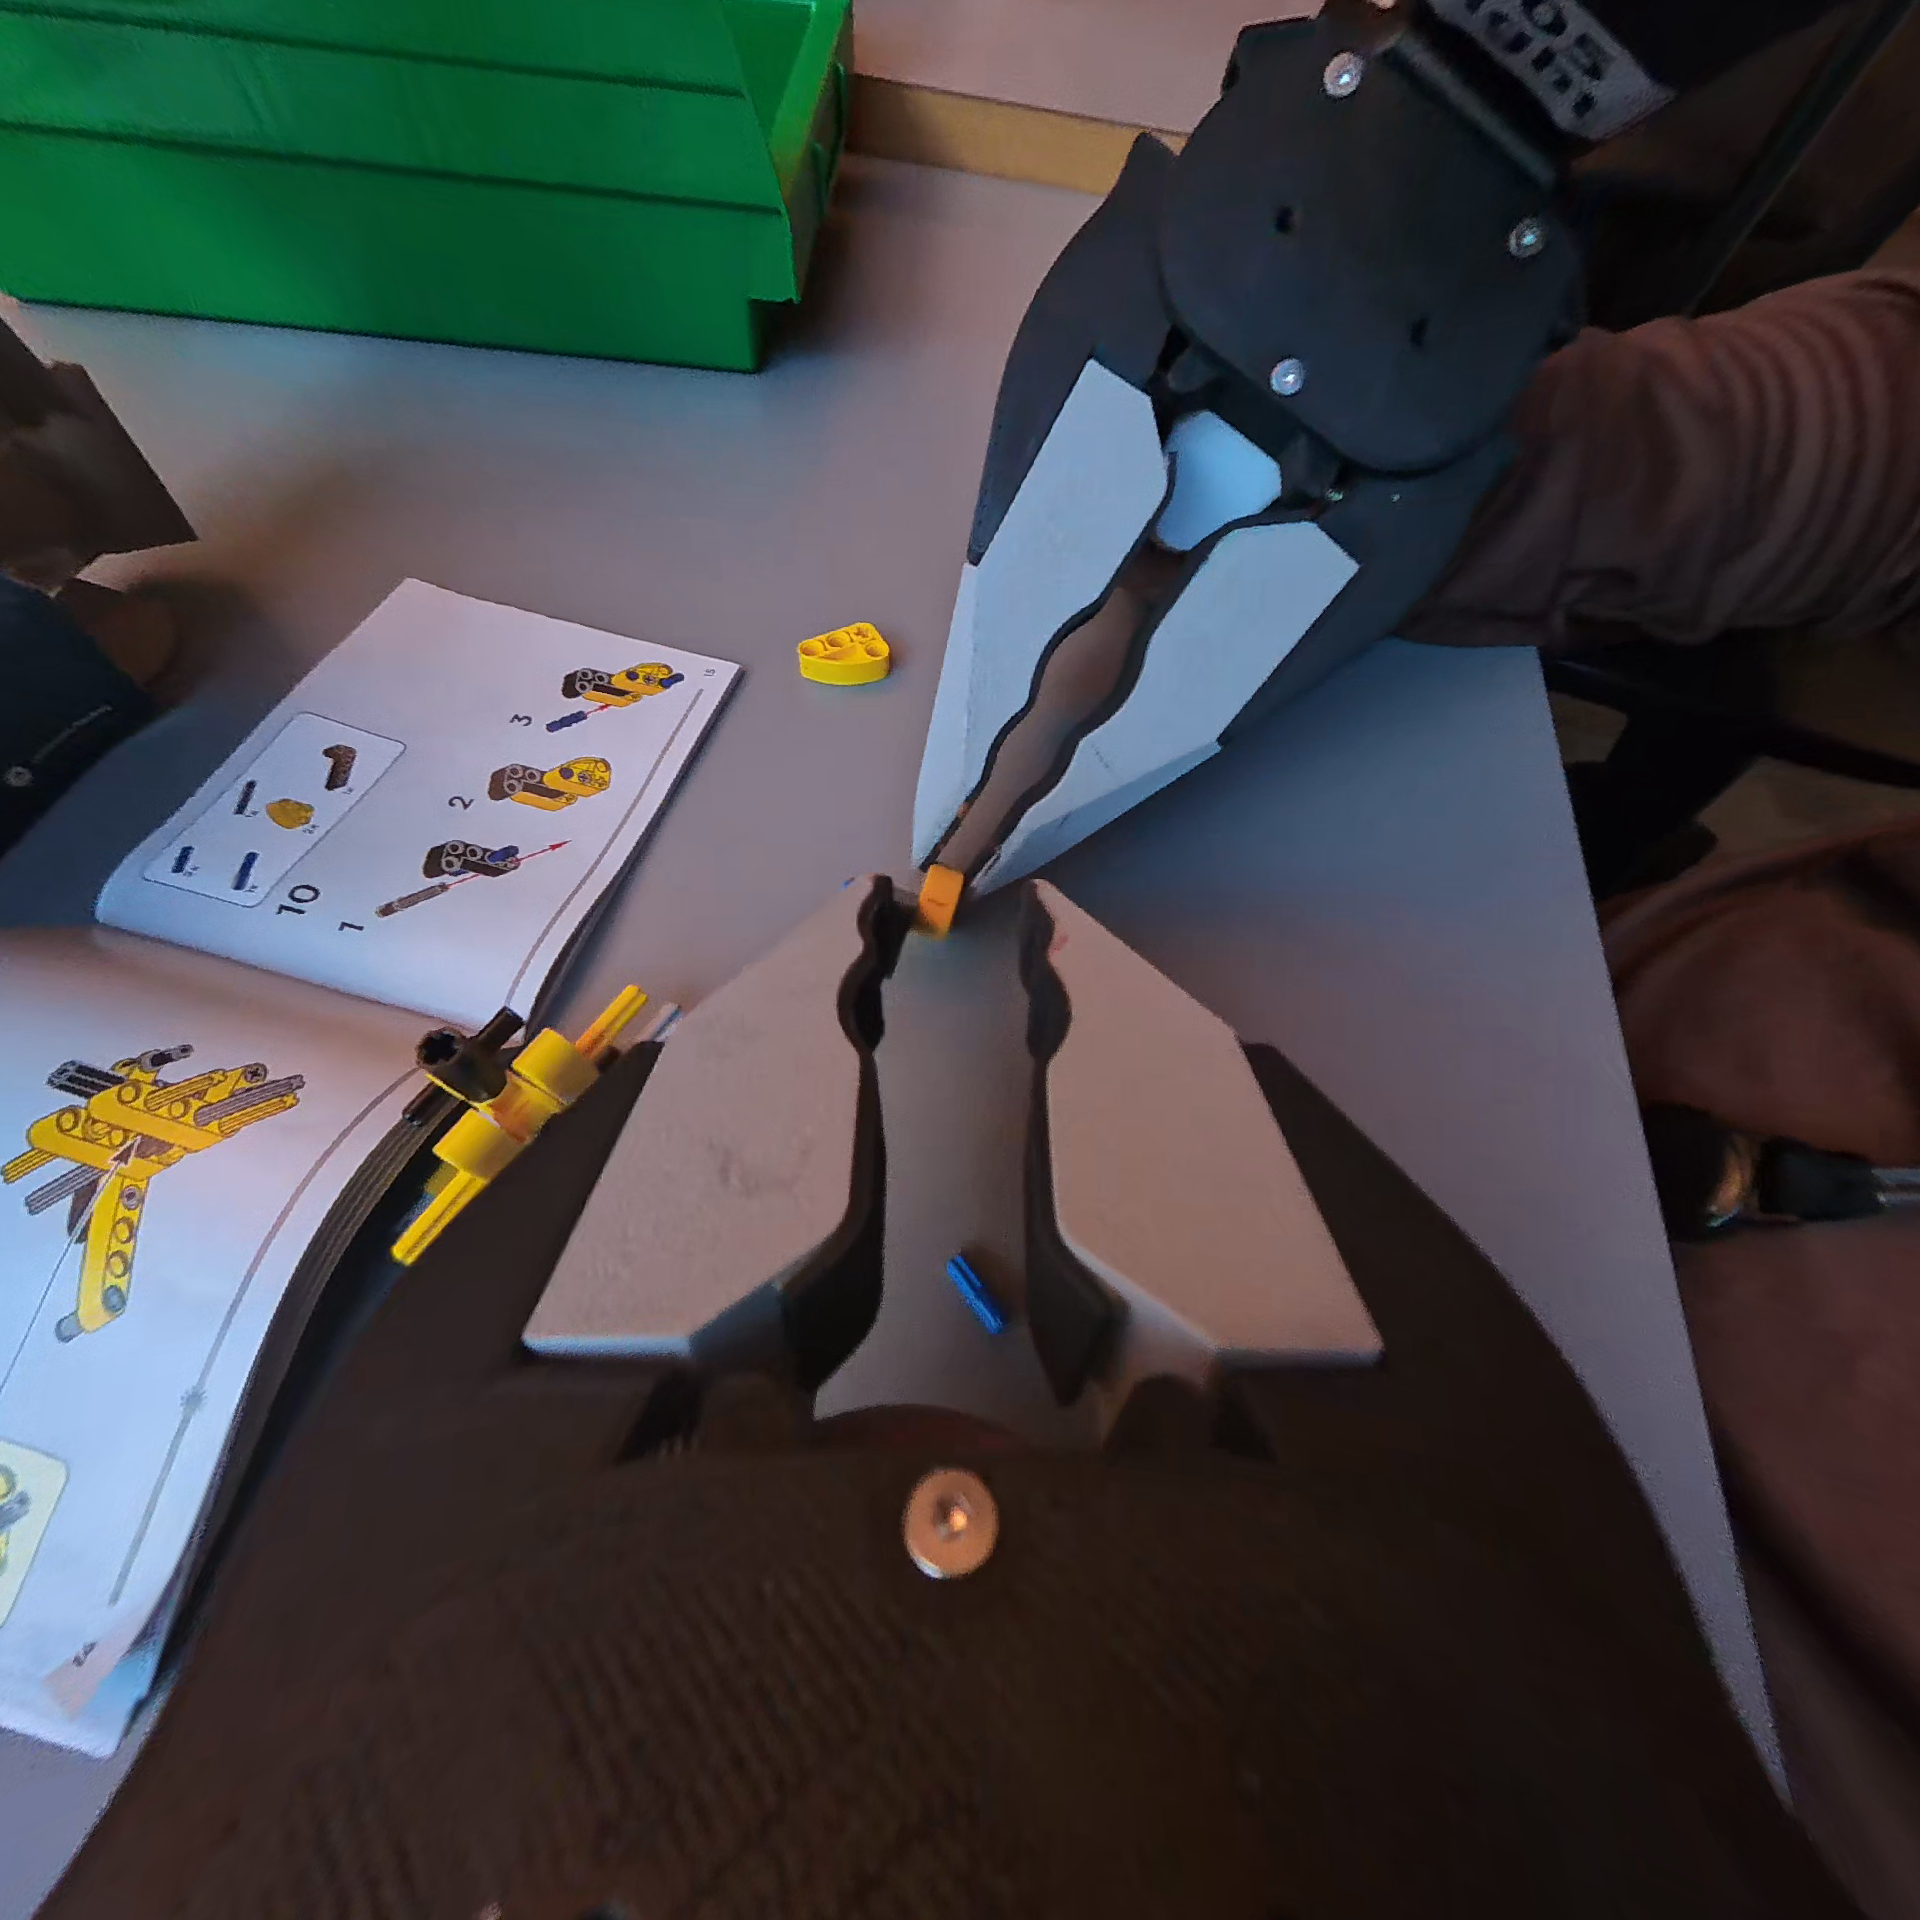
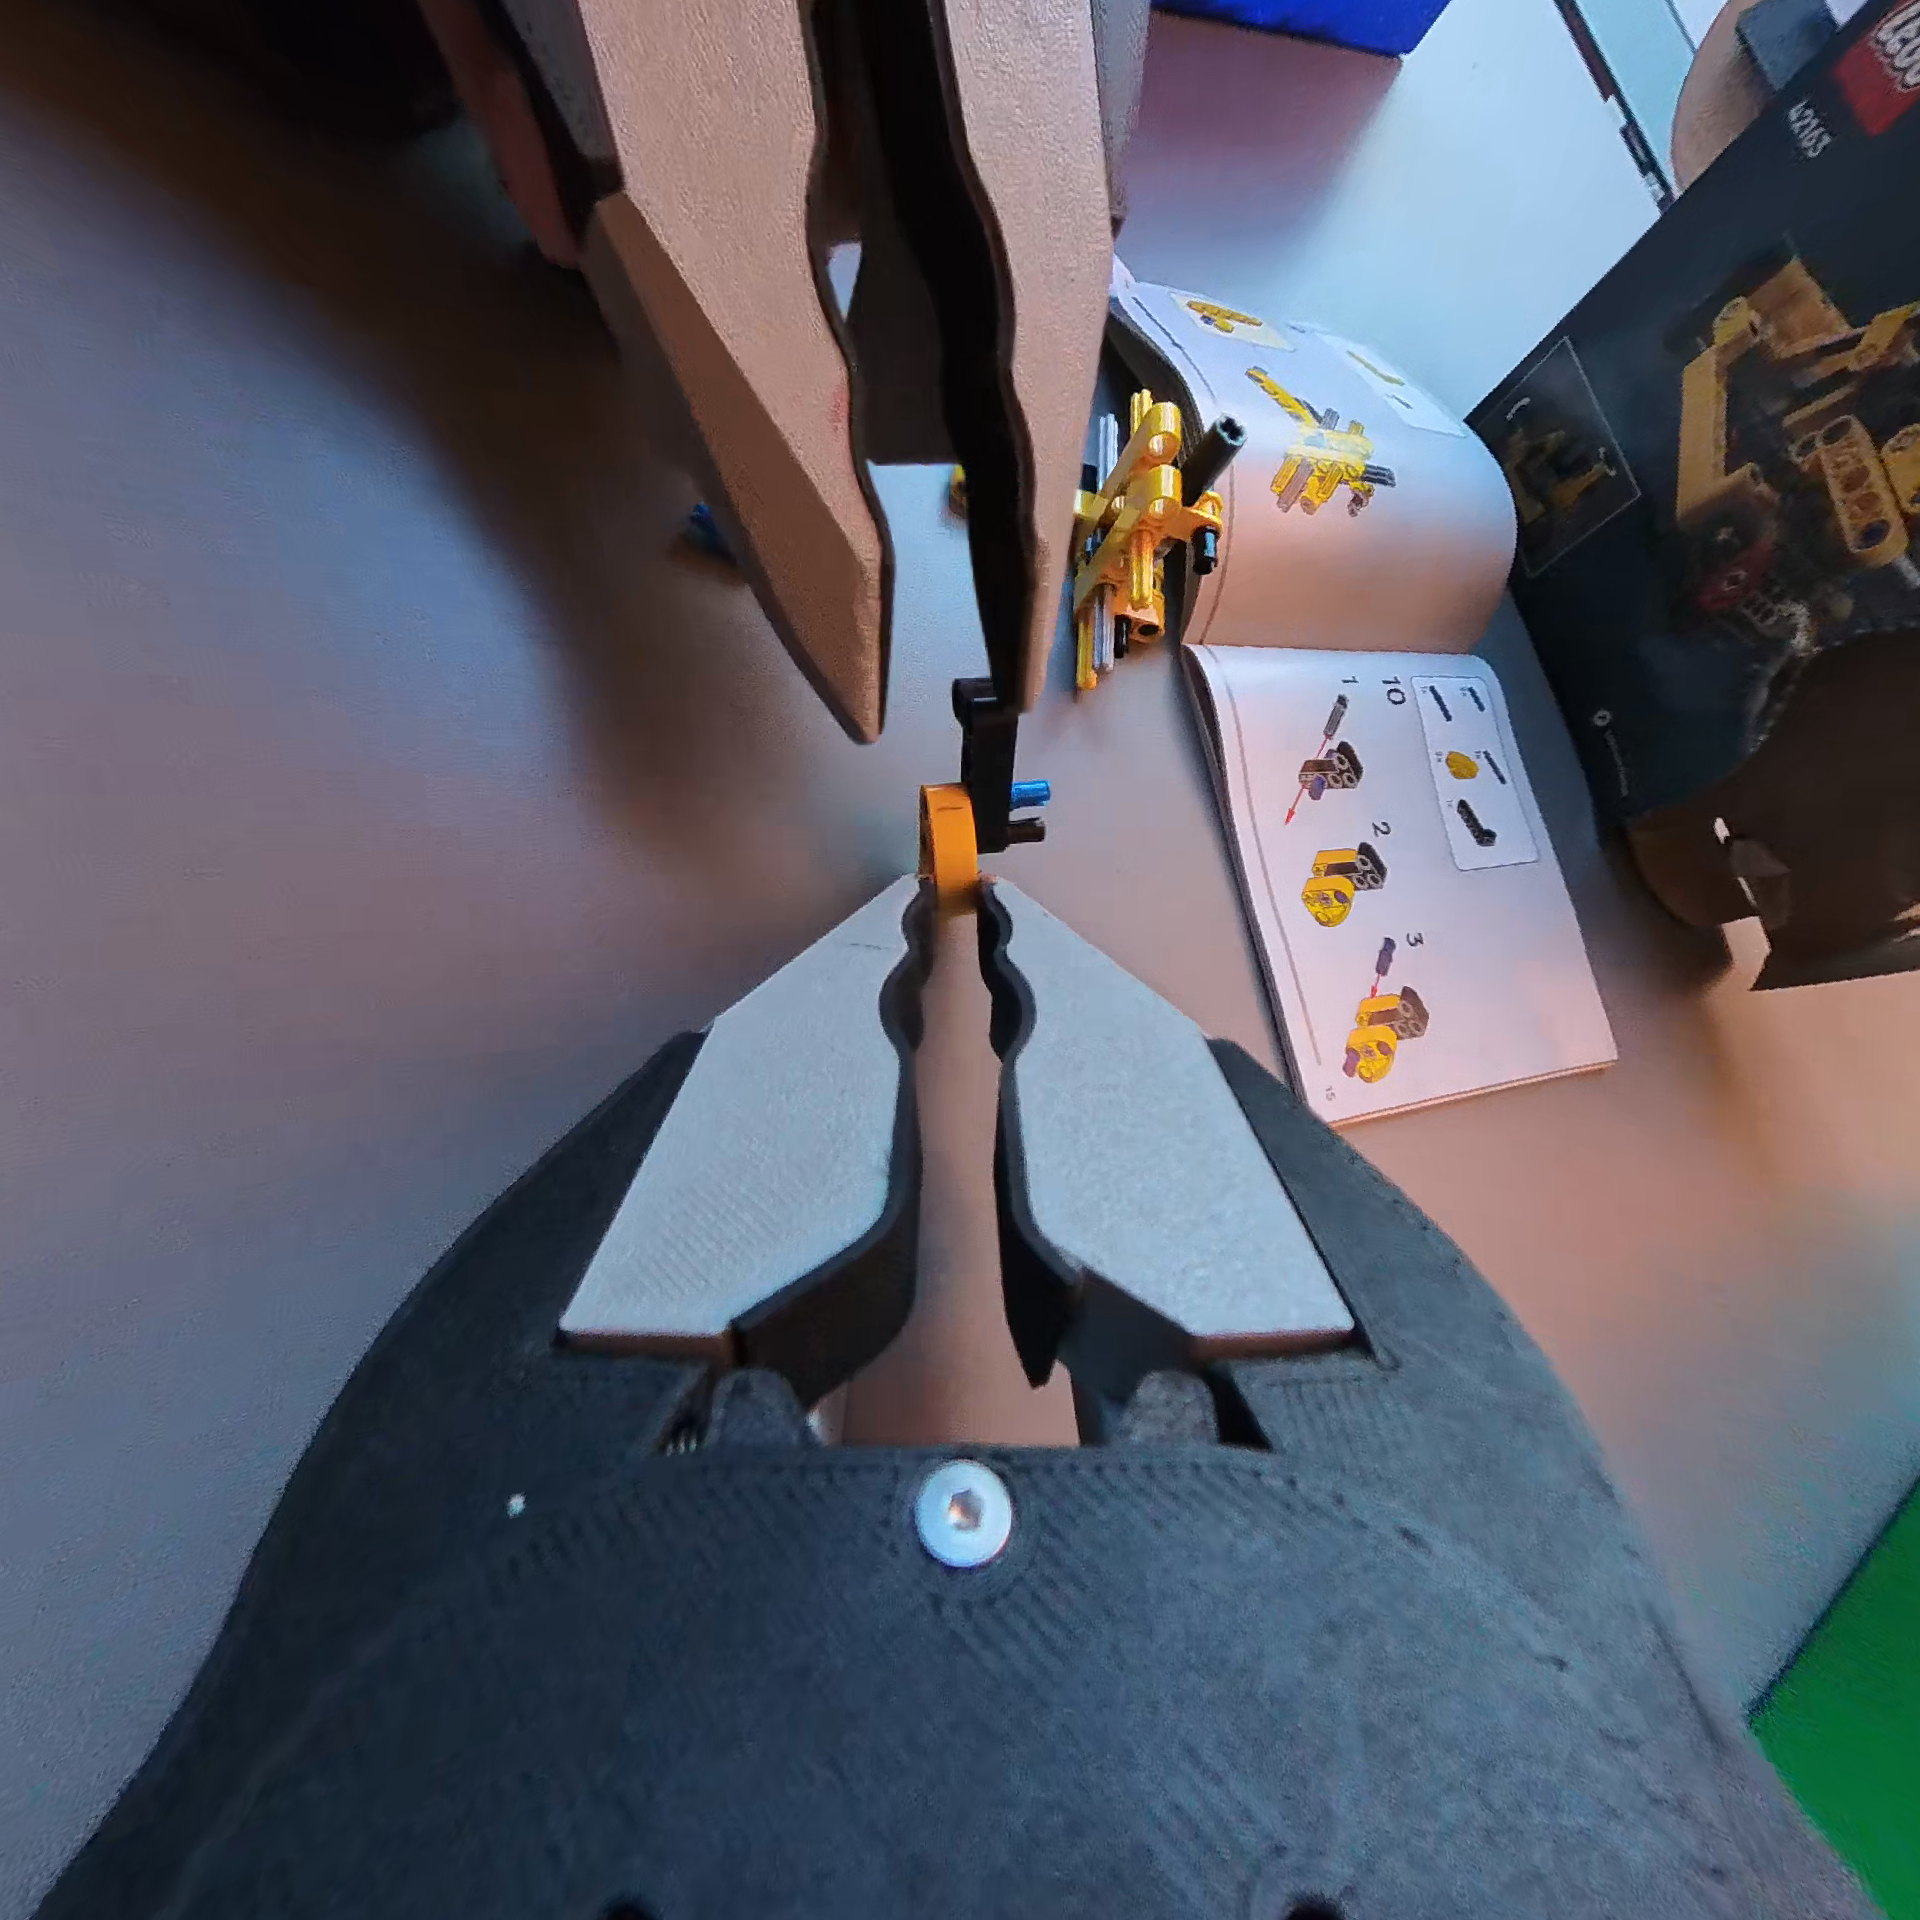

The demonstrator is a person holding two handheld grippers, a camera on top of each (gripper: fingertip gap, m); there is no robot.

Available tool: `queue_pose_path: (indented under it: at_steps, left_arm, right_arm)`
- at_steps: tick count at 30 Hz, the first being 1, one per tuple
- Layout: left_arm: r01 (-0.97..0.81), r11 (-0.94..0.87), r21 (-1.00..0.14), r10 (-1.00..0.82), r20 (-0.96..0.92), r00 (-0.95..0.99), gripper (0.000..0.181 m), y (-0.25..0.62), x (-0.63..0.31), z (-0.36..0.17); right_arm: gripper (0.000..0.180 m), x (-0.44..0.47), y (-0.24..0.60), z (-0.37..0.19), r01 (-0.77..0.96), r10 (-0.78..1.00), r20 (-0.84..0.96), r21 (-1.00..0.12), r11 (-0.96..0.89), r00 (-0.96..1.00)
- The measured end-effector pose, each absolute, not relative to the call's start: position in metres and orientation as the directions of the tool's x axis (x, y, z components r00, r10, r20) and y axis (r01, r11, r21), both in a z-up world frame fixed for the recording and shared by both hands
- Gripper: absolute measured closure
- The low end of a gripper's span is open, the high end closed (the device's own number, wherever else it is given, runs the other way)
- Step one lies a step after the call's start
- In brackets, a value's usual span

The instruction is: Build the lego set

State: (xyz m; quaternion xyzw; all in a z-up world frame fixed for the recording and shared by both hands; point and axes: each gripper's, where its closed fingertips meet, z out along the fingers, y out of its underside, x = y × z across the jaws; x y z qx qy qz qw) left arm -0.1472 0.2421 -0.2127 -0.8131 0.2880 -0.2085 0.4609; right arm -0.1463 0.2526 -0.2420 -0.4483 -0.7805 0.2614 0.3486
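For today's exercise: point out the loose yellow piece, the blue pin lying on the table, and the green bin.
Yellow piece point(image 1: 844, 652): left wrist view, on its top face with the holes.
Blue pin point(image 1: 976, 1294): left wrist view, mid-length, between the left gripper's fingers.
Green bin point(image 1: 416, 156): left wrist view, on its front wall.

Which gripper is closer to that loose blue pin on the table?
Left. The blue pin lies between the left gripper fingers; the right gripper is beyond, at their tips.
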Motion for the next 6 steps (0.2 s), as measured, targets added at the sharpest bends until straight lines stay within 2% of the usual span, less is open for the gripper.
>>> queue_pose_path:
  at_steps: [1, 4, 6]
  left_arm:
    - [-0.284, -0.404, -0.87, -0.655, 0.058, 0.753, 0.158, 0.2432, -0.1481, -0.2128]
    - [-0.304, -0.386, -0.871, -0.637, 0.013, 0.771, 0.155, 0.2463, -0.1521, -0.2127]
    - [-0.317, -0.385, -0.867, -0.643, 0.005, 0.766, 0.164, 0.2454, -0.1513, -0.2139]
  right_arm:
    - [0.175, -0.1462, 0.2531, -0.2415, 0.515, 0.878, 0.325, -0.716, 0.472, -0.353]
    - [0.175, -0.1461, 0.2535, -0.2404, 0.502, 0.855, 0.384, -0.694, 0.516, -0.349]
    - [0.175, -0.1463, 0.2537, -0.2408, 0.501, 0.837, 0.424, -0.671, 0.547, -0.346]
